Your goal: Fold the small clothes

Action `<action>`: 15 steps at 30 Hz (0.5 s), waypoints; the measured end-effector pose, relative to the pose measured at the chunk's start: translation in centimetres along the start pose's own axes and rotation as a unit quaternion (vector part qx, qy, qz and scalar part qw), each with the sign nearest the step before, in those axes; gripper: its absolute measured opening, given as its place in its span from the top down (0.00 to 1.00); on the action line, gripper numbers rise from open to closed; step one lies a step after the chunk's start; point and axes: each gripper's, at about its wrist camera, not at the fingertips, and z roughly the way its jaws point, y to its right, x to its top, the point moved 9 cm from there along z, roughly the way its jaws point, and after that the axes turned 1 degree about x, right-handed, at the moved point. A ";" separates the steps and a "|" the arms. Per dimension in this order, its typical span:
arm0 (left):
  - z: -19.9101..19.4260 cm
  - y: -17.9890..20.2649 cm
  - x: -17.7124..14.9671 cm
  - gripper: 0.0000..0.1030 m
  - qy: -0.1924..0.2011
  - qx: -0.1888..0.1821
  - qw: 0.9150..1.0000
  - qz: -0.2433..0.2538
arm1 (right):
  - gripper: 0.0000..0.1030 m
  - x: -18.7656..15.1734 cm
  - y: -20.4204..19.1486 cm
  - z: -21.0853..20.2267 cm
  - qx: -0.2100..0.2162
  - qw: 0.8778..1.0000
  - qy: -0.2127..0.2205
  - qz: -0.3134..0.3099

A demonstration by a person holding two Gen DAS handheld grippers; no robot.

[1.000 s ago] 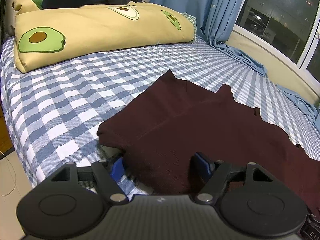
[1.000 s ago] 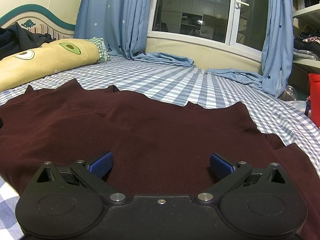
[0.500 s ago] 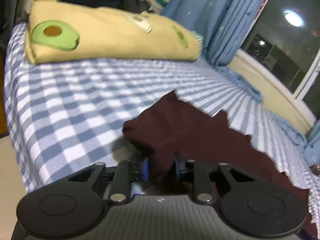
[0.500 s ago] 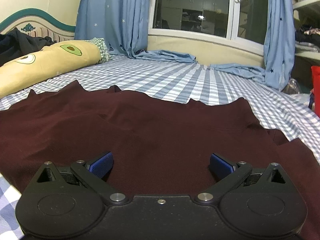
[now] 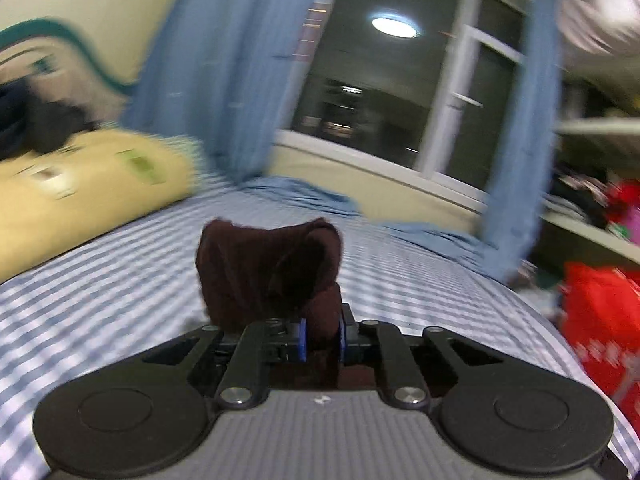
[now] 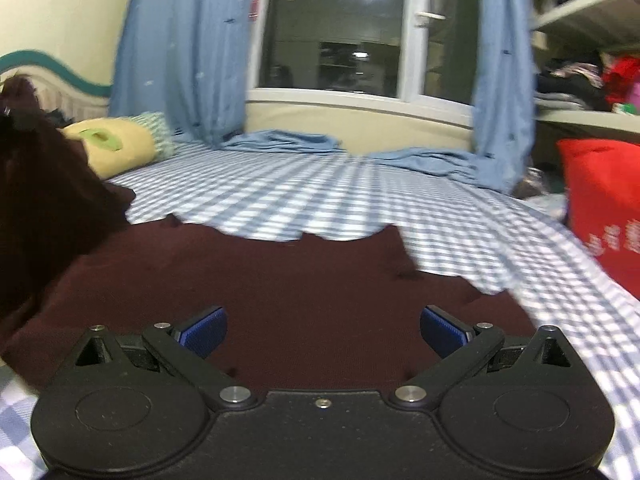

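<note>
A dark maroon garment (image 6: pixel 280 284) lies spread on the blue-checked bed (image 6: pixel 360 208). My left gripper (image 5: pixel 322 338) is still closing, its blue pads pinched on a bunched corner of that maroon garment (image 5: pixel 268 272), which stands up in front of the camera well above the bed. In the right wrist view this lifted part hangs at the far left as a dark fold (image 6: pixel 44 184). My right gripper (image 6: pixel 322 330) hovers low over the flat part of the garment, jaws wide open, nothing between the fingers.
A yellow avocado-print pillow (image 5: pixel 80 192) lies at the head of the bed with dark clothes (image 5: pixel 36 128) on it. Blue curtains (image 6: pixel 180 52) pool on the bed's far edge below the window. A red bag (image 6: pixel 600 204) stands at the right.
My left gripper went from open around the garment's edge to shut on it, then rose and swung toward the window with the cloth. The right gripper moved slightly forward, staying open.
</note>
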 end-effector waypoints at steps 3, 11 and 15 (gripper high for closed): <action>0.9 5.1 -0.8 0.87 -0.018 -0.050 0.998 0.039 | 0.00 -0.7 3.2 -1.1 -0.029 0.999 -0.002 0.024; 4.2 12.8 -9.3 0.87 -0.126 -0.108 0.977 0.134 | 0.00 -3.8 9.1 -3.3 -0.095 0.994 -0.022 0.057; 4.4 13.3 -11.9 0.81 -0.139 -0.103 0.970 0.169 | 0.00 -4.2 9.8 -3.7 -0.077 0.994 -0.022 0.073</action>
